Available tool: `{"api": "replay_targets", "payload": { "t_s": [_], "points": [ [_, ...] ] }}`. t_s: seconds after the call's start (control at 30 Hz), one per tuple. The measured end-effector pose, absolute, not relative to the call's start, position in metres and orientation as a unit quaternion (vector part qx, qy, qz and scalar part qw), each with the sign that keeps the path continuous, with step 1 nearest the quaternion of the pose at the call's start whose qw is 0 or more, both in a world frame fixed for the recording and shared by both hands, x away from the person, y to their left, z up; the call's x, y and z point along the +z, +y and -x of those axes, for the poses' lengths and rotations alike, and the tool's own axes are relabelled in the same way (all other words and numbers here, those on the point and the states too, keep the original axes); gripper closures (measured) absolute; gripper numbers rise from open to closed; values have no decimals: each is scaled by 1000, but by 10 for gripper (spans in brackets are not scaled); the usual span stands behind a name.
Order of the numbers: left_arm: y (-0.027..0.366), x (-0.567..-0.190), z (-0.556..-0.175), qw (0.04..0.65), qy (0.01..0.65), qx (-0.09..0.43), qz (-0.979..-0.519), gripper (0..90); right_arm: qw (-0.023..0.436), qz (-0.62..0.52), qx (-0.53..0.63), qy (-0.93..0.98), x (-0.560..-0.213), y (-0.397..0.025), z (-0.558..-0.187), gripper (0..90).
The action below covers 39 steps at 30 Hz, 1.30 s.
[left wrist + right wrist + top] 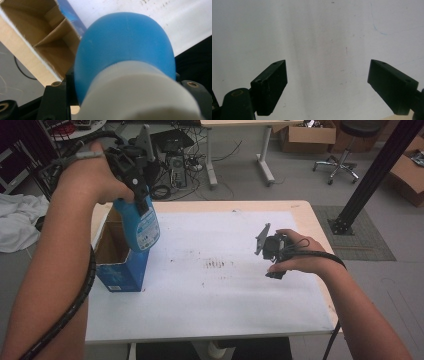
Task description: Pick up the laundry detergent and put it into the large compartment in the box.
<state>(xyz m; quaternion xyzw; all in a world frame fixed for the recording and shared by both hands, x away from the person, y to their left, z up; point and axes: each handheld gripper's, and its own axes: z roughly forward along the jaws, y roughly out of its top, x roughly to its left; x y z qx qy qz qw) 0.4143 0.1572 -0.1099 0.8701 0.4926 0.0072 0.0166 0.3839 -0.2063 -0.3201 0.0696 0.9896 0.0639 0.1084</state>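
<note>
A blue bottle (143,226) with a white cap (140,92) hangs neck-up, its base just above the open top of a blue cardboard box (122,270). My left gripper (140,200) is shut on the bottle's neck, and its black fingers (56,100) flank the neck. In the left gripper view the bottle's blue shoulder (125,42) is in front of the box's brown inside (37,32), which has a cardboard divider. My right gripper (275,269) hovers low over the white table sheet (220,290) at the right. Its jaws (327,85) stand wide open with nothing between them.
The box stands at the table's left edge. Faint brown marks (215,264) dot the middle of the sheet. Beyond the table are a computer tower (176,167) with cables, an office chair (342,160) and cardboard boxes (307,135). A black post (370,175) rises at the right.
</note>
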Motion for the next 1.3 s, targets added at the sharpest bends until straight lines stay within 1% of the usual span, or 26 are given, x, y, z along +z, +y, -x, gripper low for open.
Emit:
{"api": "replay_targets", "payload": {
  "t_s": [0.07, 0.23, 0.27, 0.3, 0.37, 0.67, 0.8, 0.97, 1.3],
  "points": [
    [166, -105, -415, 24, 517, 5, -856, 395, 108, -67, 63, 990, -320, -205, -384, 162],
    [179, -97, -414, 31, 544, 3, -838, 395, 109, -65, 62, 990, -318, -204, -383, 162],
    [187, -94, -413, 36, 565, 4, -824, 395, 110, -65, 64, 990, -318, -203, -383, 162],
    [187, -94, -413, 36, 565, 4, -824, 395, 110, -65, 64, 990, -318, -203, -383, 162],
    [193, -91, -413, 38, 585, 6, -810, 395, 110, -63, 63, 990, -317, -202, -383, 162],
    [222, -86, -412, 18, 671, 16, -741, 395, 112, -62, 63, 990, -314, -202, -381, 162],
    [233, -93, -414, 13, 688, 16, -725, 395, 113, -62, 63, 990, -313, -202, -380, 162],
    [240, -100, -415, 11, 698, 15, -716, 395, 111, -61, 63, 990, -313, -202, -380, 162],
    [248, -124, -423, 5, 701, 0, -713, 395, 110, -62, 59, 990, -314, -201, -380, 162]
  ]
}}
